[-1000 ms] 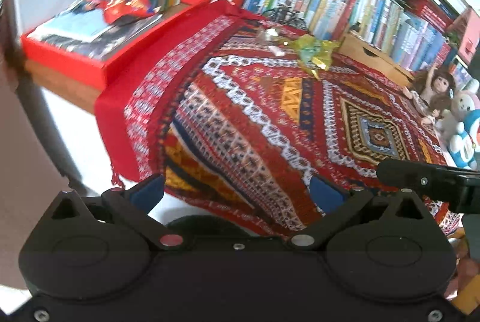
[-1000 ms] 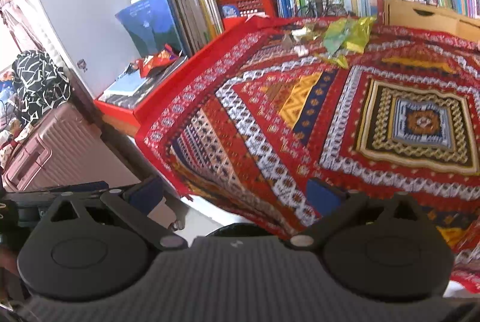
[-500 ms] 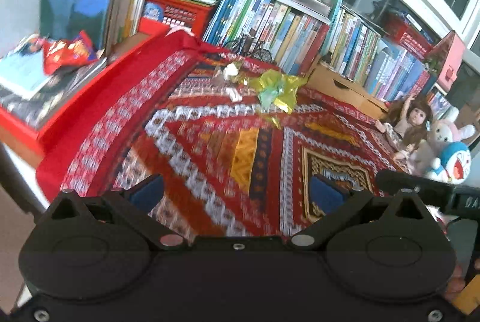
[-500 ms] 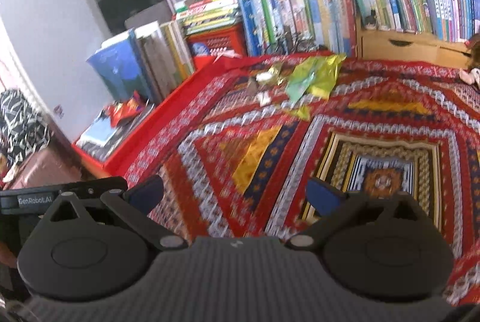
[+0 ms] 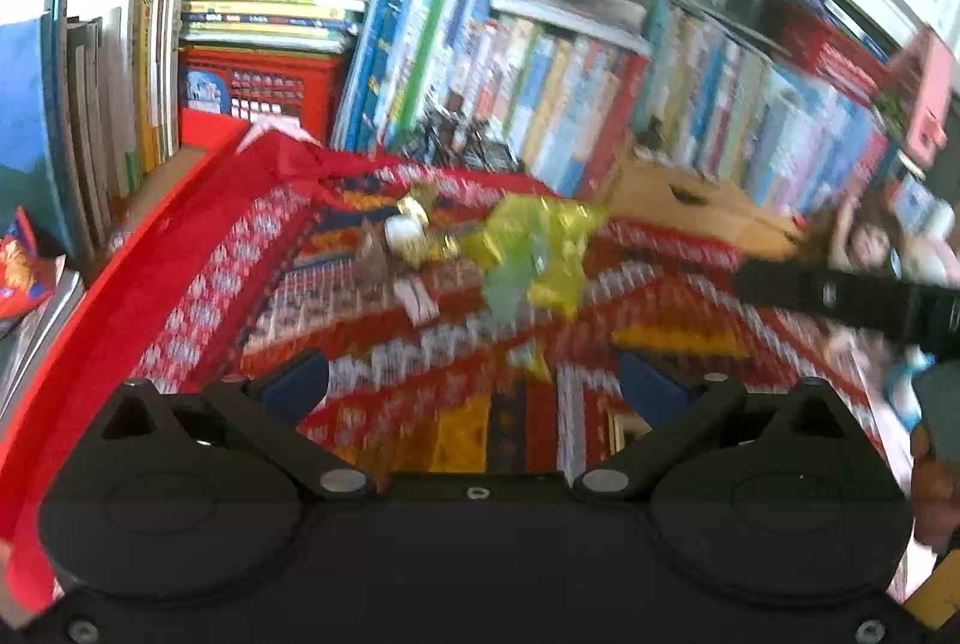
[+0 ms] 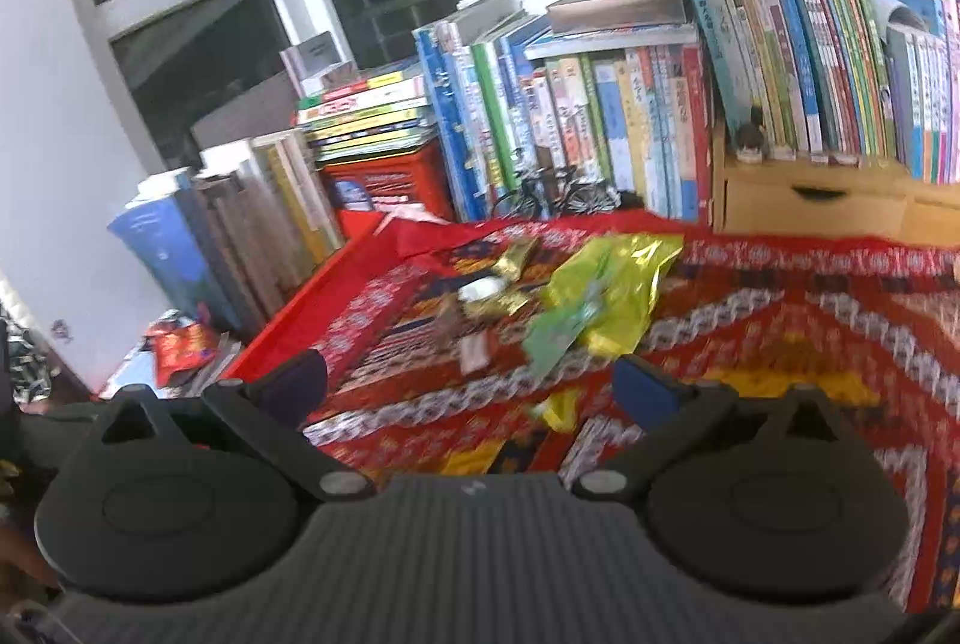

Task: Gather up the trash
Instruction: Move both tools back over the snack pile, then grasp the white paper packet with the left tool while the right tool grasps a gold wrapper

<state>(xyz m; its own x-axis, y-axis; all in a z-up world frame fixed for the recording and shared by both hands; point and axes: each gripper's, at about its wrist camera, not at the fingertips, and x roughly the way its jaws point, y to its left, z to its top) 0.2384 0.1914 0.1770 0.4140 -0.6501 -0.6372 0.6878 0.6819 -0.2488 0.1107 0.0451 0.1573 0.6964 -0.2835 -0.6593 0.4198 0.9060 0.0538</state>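
Likely risk: thin foil slips or crumples away if a claw skims the patterned cloth (image 6: 750, 338) instead of pinching; small scraps could scatter or get missed. Both views blurred. Left gripper (image 5: 474, 380) and right gripper (image 6: 468, 377) both spread wide, empty. Trash sits well ahead at 12 o'clock, before the books (image 6: 600, 128): yellow-green wrapper (image 6: 606, 296), crinkled, glossy, flat; gold foil scraps (image 6: 498, 305) and a white scrap (image 6: 478, 289) just beside it at 10 o'clock.
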